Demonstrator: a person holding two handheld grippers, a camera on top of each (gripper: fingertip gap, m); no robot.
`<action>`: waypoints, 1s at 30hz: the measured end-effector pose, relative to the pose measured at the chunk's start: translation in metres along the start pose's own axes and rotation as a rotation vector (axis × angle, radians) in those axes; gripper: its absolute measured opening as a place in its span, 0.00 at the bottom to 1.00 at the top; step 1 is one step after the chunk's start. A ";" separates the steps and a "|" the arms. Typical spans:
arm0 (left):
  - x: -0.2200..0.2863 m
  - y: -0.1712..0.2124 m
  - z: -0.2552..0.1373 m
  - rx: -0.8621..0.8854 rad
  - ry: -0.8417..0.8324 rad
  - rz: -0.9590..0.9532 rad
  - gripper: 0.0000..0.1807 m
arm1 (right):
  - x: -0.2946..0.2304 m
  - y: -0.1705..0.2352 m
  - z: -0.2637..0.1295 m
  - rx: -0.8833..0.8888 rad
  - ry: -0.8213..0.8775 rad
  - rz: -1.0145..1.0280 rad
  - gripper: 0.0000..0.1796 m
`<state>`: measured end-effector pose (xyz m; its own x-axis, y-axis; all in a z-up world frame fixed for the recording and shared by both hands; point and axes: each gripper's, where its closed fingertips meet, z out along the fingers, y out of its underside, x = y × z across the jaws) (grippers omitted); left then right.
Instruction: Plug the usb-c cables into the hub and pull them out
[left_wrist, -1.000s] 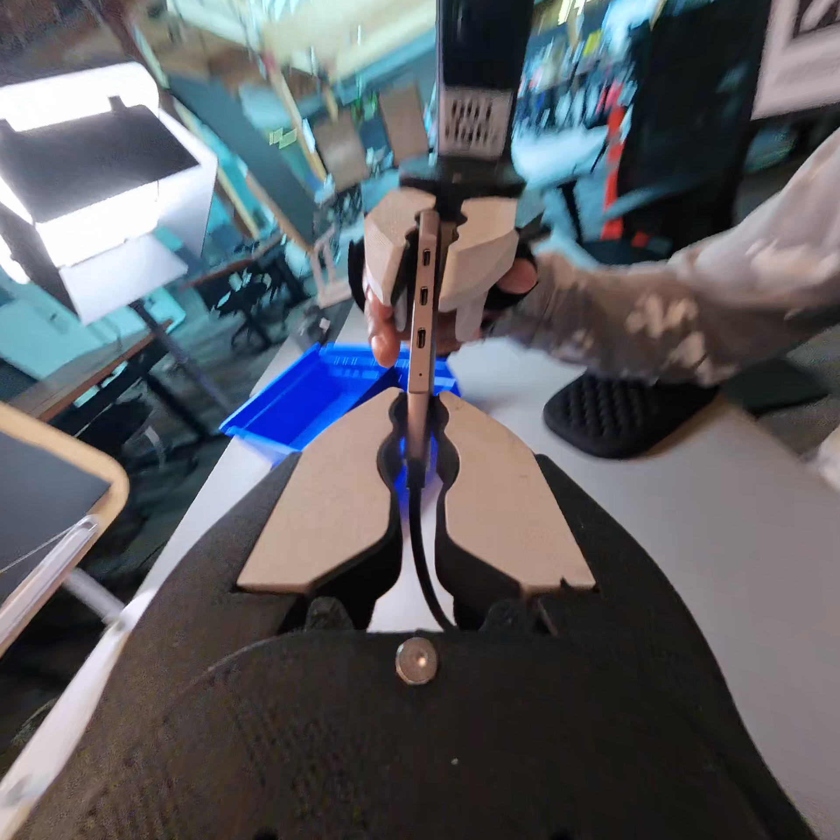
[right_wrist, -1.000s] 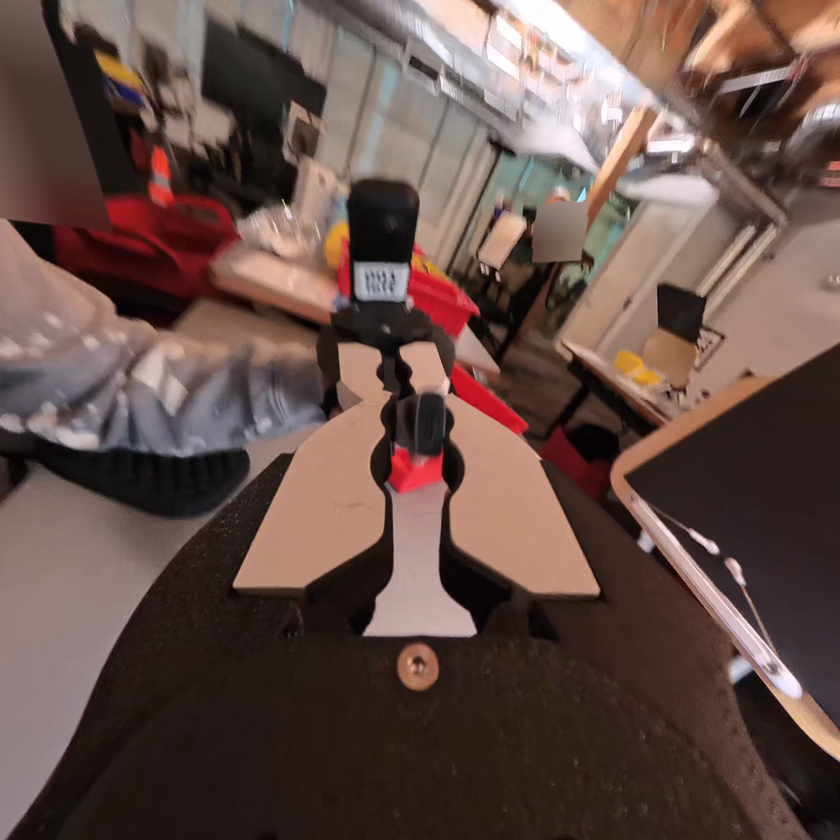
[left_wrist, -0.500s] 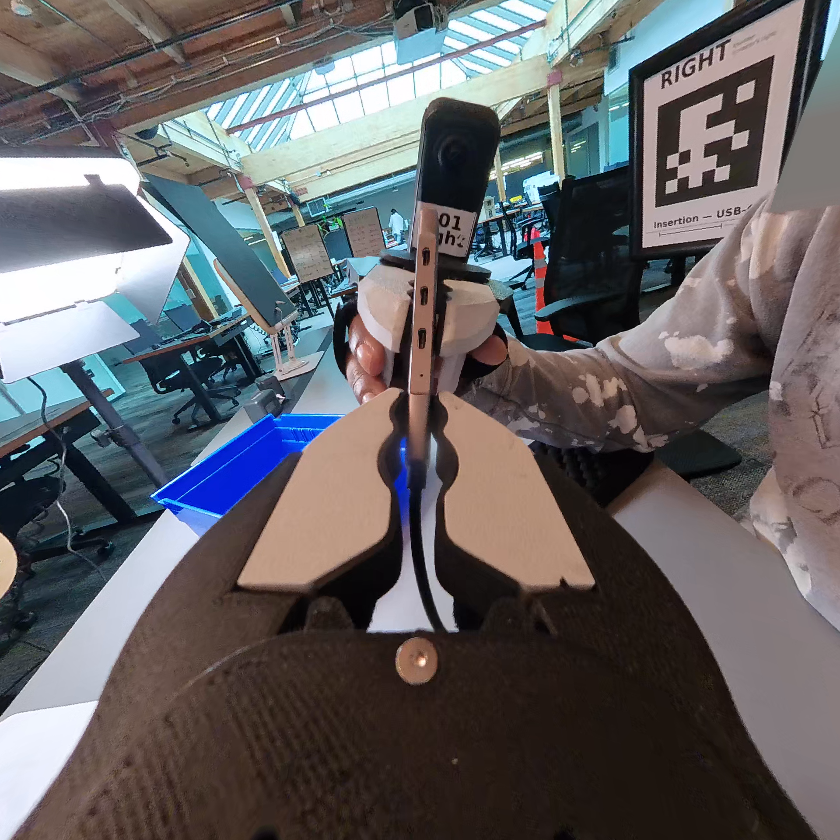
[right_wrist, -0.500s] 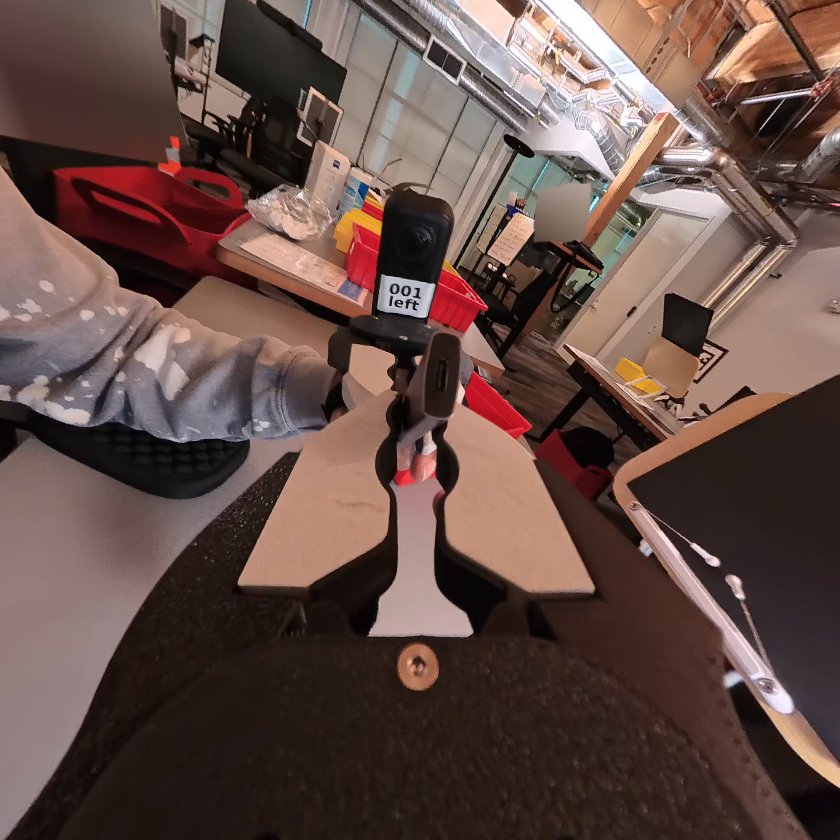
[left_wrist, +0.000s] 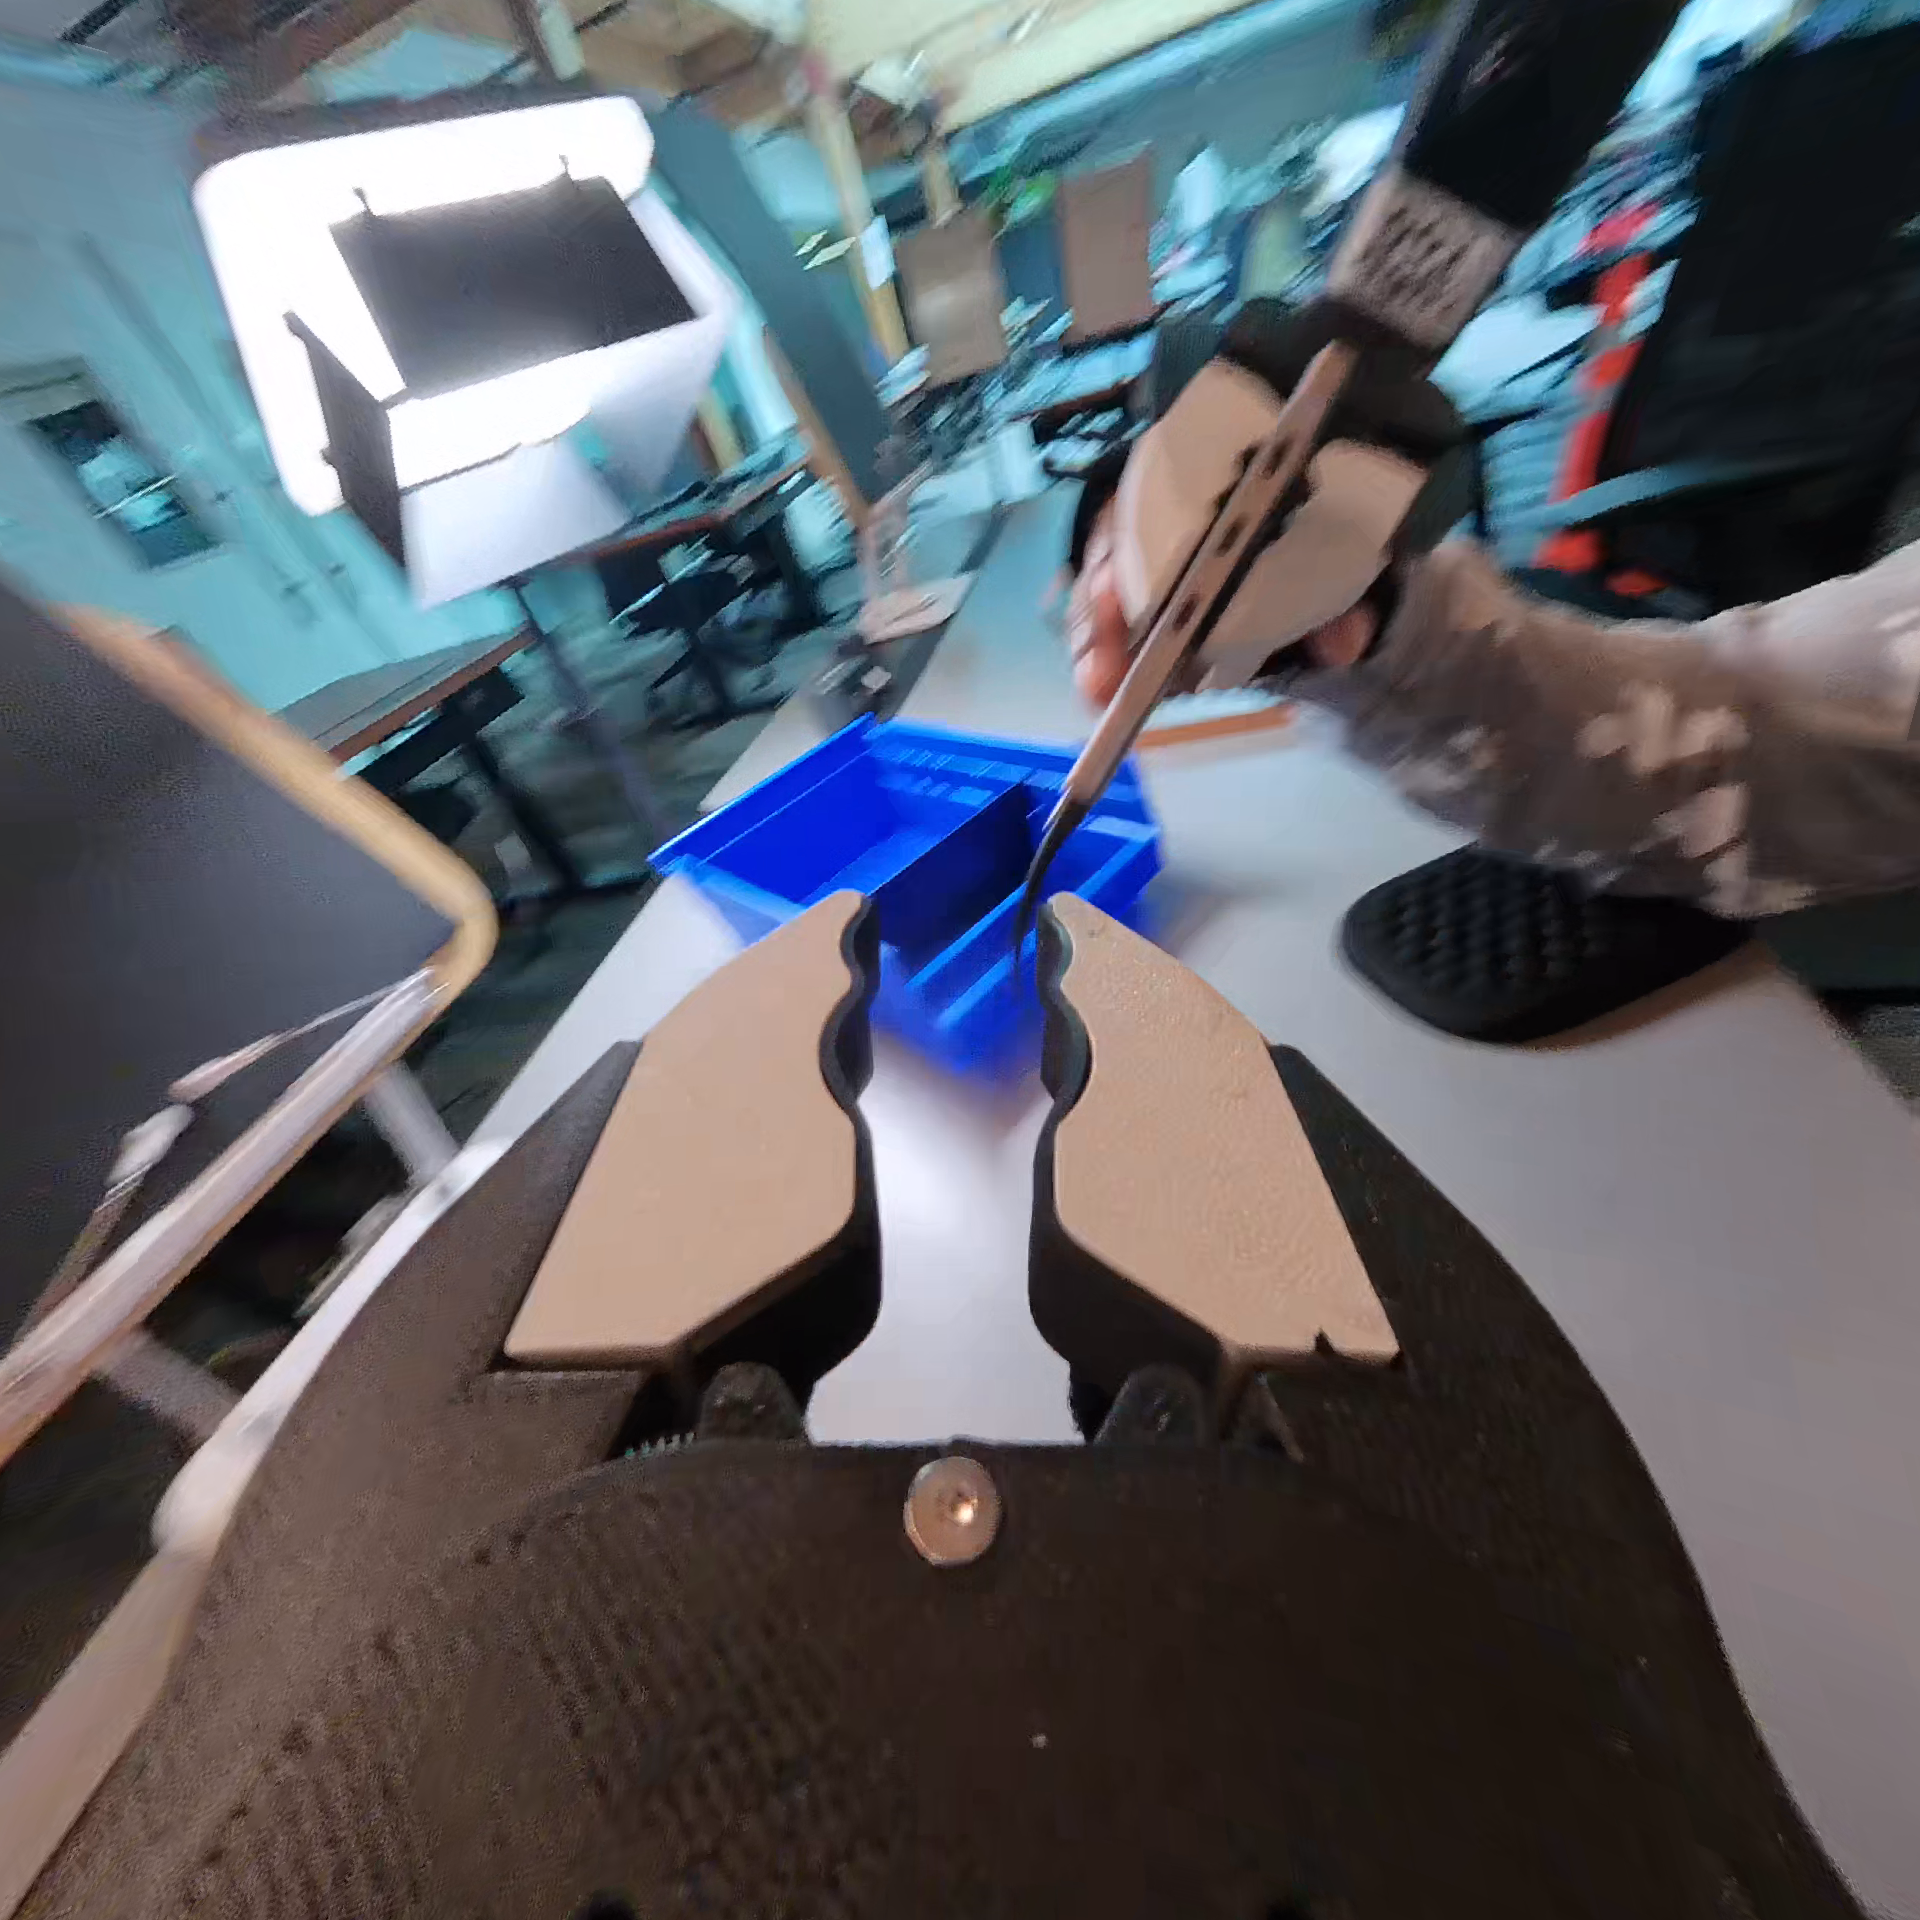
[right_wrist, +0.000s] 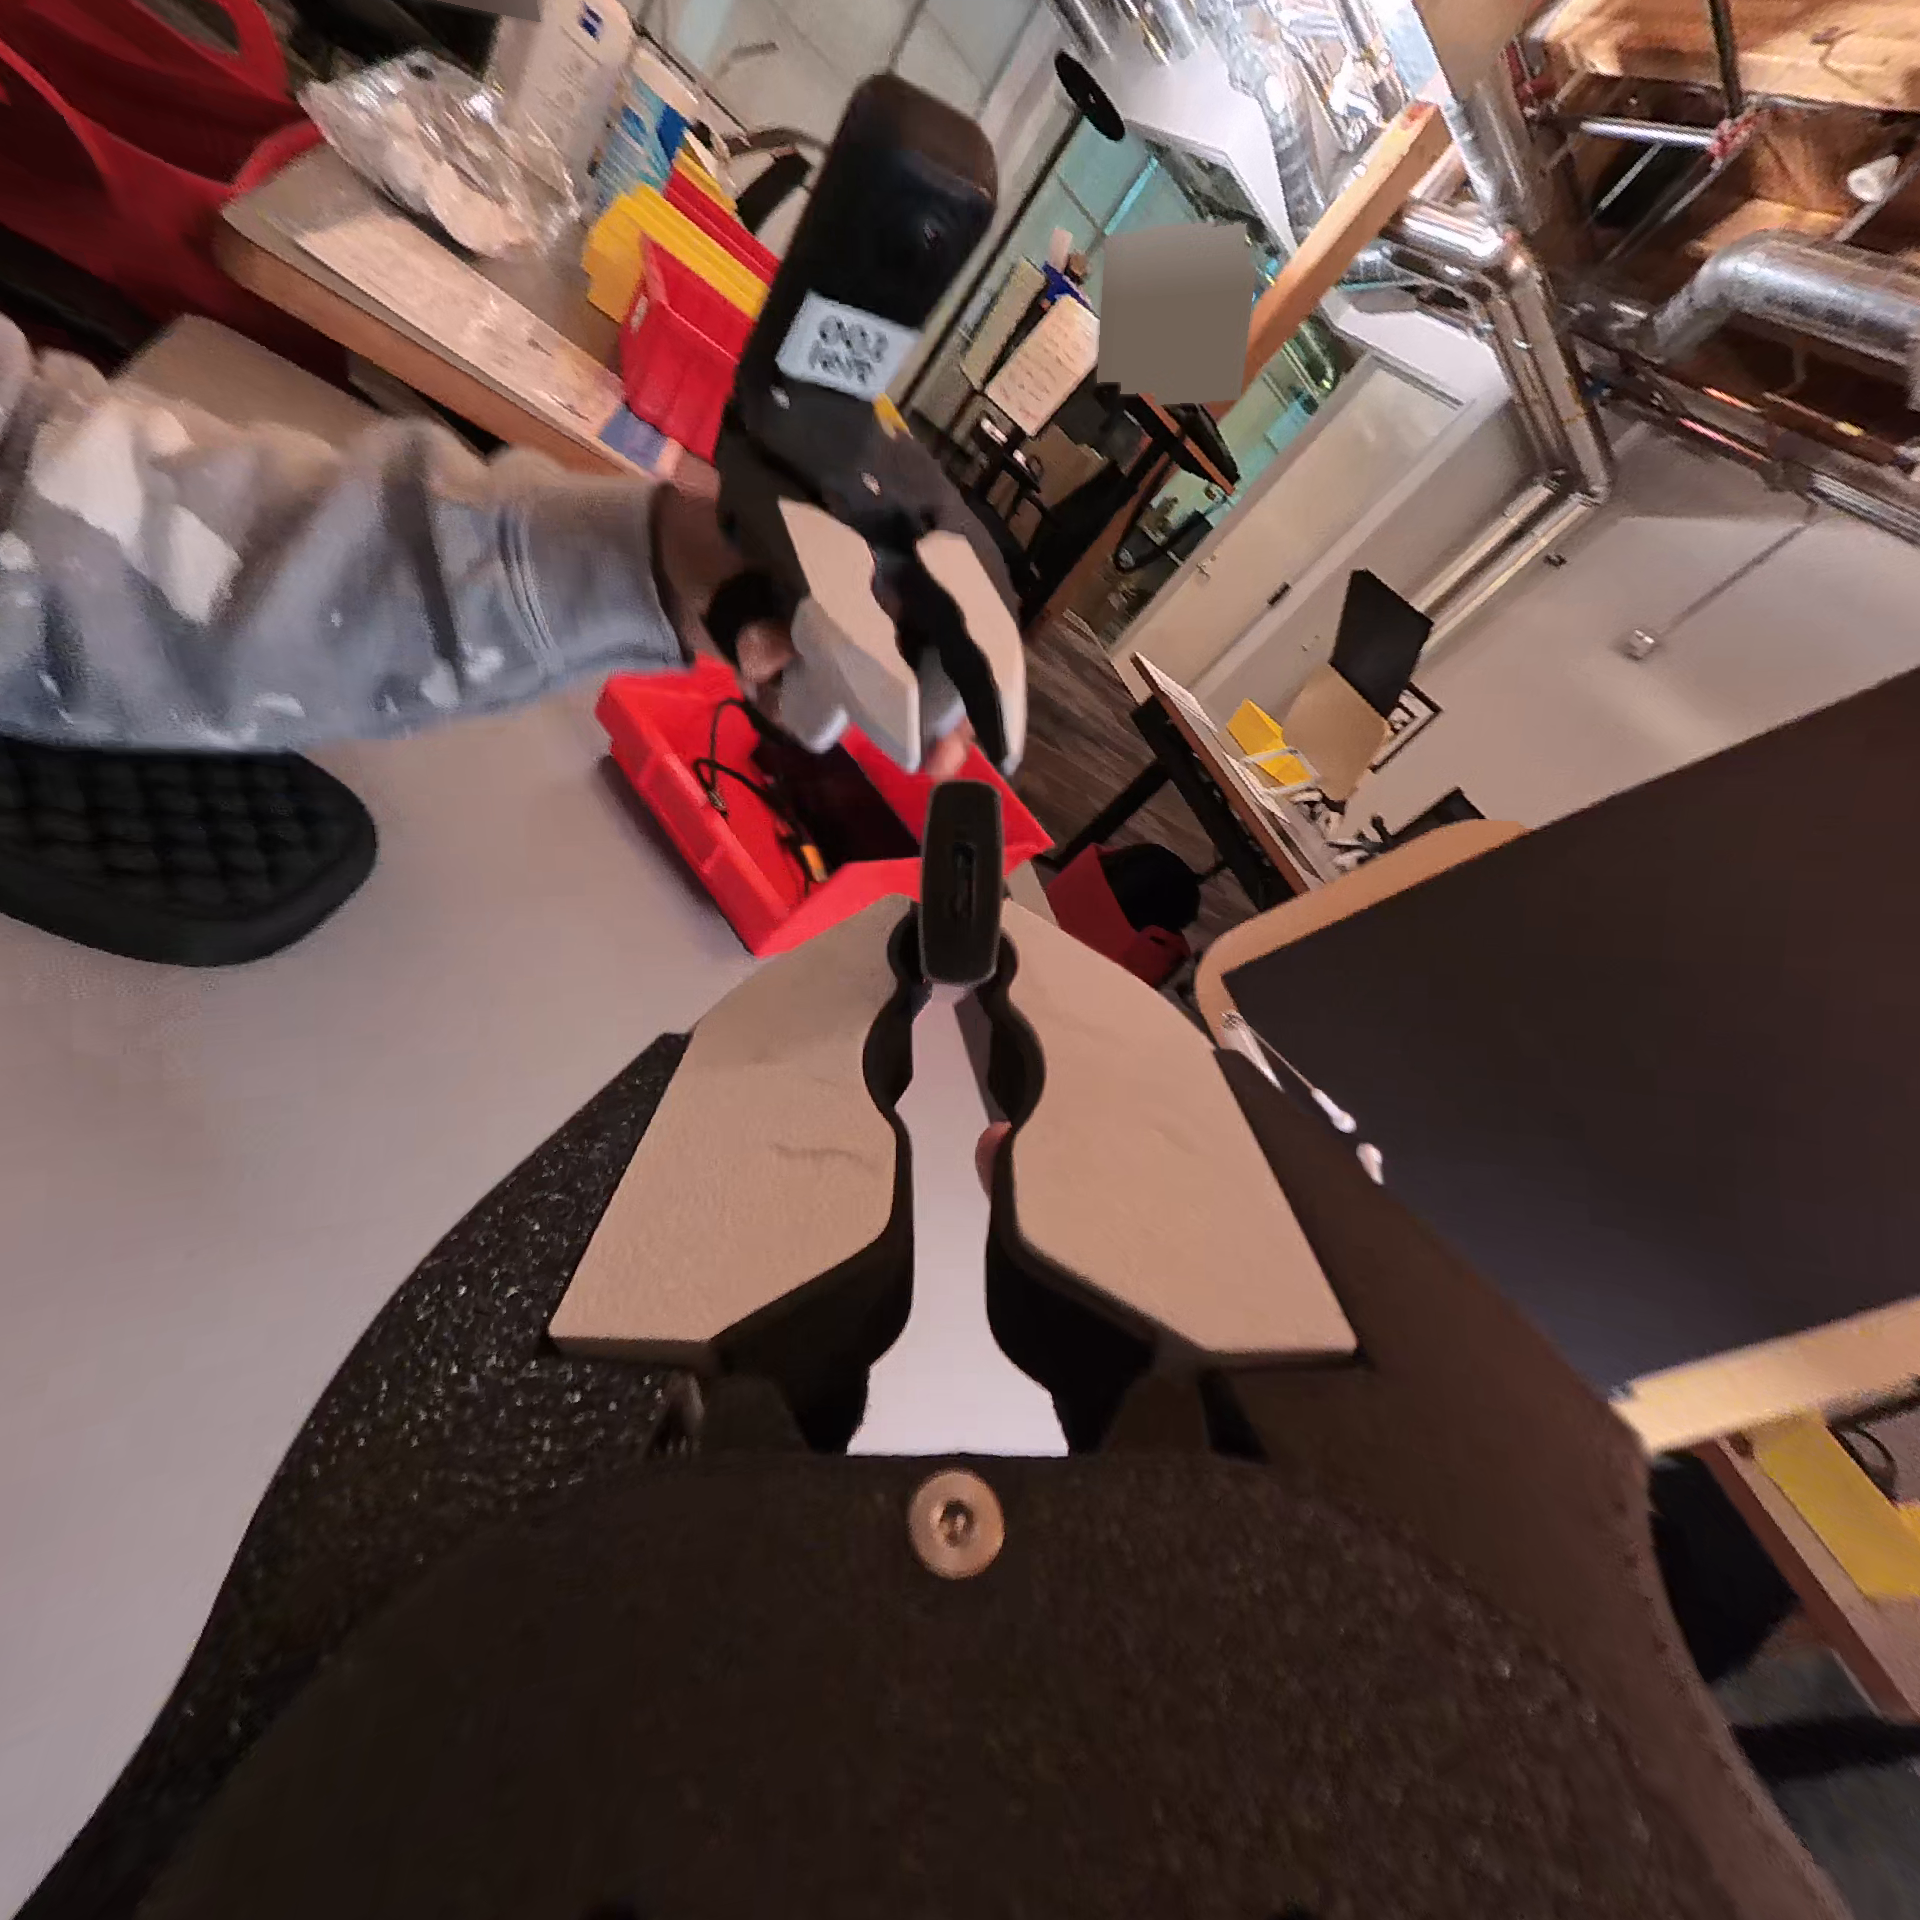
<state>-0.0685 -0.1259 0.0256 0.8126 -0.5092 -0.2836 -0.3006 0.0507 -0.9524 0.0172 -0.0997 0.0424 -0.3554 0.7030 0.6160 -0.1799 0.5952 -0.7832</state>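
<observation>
Smooth grey table (left_wrist: 1558, 1195); left gripper (left_wrist: 951, 935) jaws apart, empty; right gripper (right_wrist: 956, 940) clamped on slim metal hub (right_wrist: 961, 883), its dangling cable (left_wrist: 1039, 873) blurred.

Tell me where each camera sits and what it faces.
Left wrist view: on the open left gripper, facing the blue bin and the right gripper holding the hub; sleeve shows.
Right wrist view: on the right gripper, facing the red bin and left gripper; sleeve shows.
Shared: hub, grey table, black pad.
</observation>
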 end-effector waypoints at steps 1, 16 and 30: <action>-0.014 0.008 -0.016 -0.062 -0.049 0.000 0.16 | 0.005 0.003 -0.004 -0.012 0.018 -0.002 0.05; -0.045 0.234 -0.215 -1.131 -0.128 -0.216 0.17 | 0.025 0.023 -0.011 0.003 0.044 0.080 0.05; -0.041 0.281 -0.219 -1.385 0.144 -0.250 0.13 | 0.024 0.039 -0.007 -0.022 0.035 0.119 0.05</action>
<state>-0.2958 -0.2785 -0.2059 0.8845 -0.4653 -0.0328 -0.4664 -0.8816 -0.0723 0.0085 -0.0569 0.0269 -0.3407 0.7824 0.5214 -0.1183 0.5145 -0.8493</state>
